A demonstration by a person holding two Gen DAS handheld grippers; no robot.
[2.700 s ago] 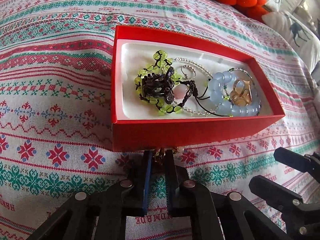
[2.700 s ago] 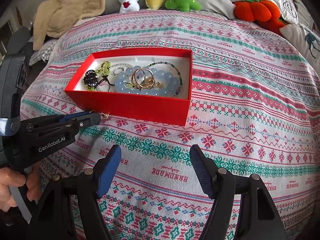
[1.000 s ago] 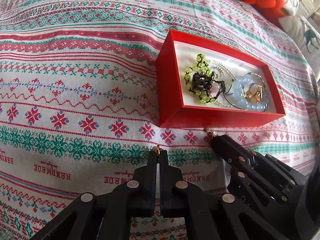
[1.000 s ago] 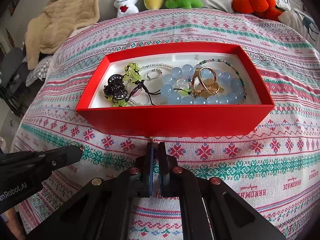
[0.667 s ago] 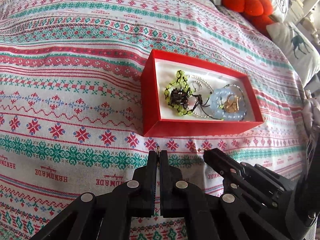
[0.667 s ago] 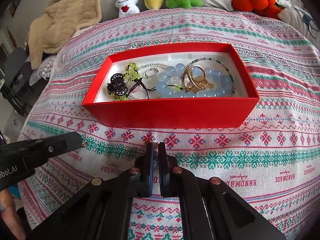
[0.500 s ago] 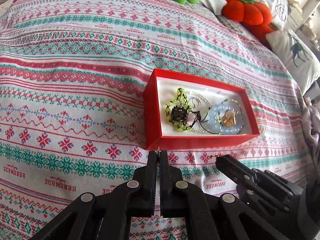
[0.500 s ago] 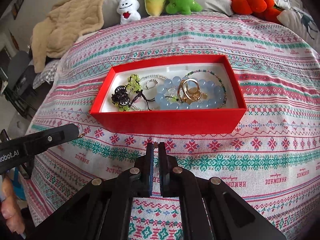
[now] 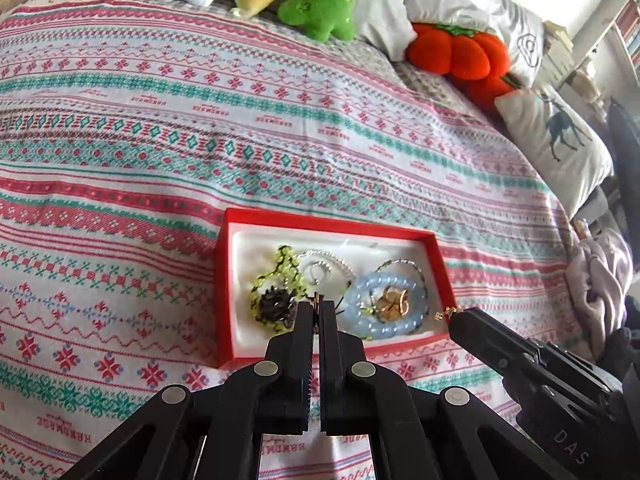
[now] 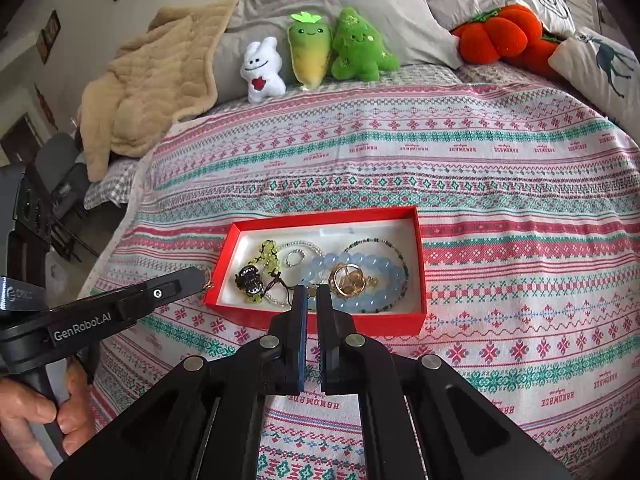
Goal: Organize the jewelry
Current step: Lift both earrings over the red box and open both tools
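A red box (image 9: 328, 222) (image 10: 320, 322) with a white lining lies on the patterned bedspread. It holds a blue bead bracelet (image 9: 378, 298) (image 10: 360, 264), gold rings (image 9: 394, 300) (image 10: 346, 278), a green bead bracelet (image 9: 282, 268) (image 10: 268, 256), a dark charm (image 10: 249, 278) and a silver ring (image 10: 295, 258). My left gripper (image 9: 317, 306) (image 10: 202, 276) is shut on one end of a thin gold chain (image 9: 317, 299) (image 10: 208, 283). My right gripper (image 10: 312, 294) (image 9: 454, 316) is shut on its other end (image 9: 444, 314). Both hover above the box's near side.
Plush toys (image 10: 312, 50) stand at the bed's far edge, with an orange plush pumpkin (image 9: 460, 56) (image 10: 502, 34), pillows (image 9: 556, 136) and a beige blanket (image 10: 156, 76). A hand (image 10: 36, 420) holds the left gripper's handle. The bed drops off at the left.
Both grippers have risen and drawn back from the bedspread with the gold chain held between them. The box now looks smaller and sits under the fingertips.
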